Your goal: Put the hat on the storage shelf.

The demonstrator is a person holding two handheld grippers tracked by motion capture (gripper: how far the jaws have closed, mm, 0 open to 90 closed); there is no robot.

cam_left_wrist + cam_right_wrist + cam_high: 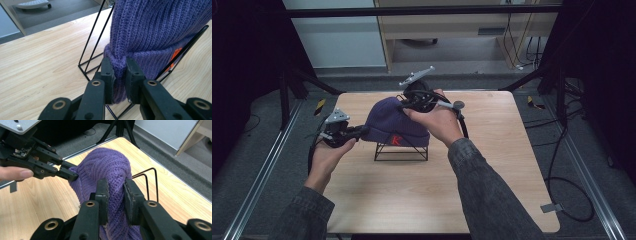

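Pale wood-grain table (412, 200) carries a ribbed purple knit beanie (394, 122) over a black wire stand (401, 152), both tongs (119, 72) (115, 192) pinching its folds.

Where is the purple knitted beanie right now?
In the high view the purple knitted beanie sits draped over a black wire stand near the middle of the wooden table, pinched at its left edge by the left tongs and on top by the right tongs.
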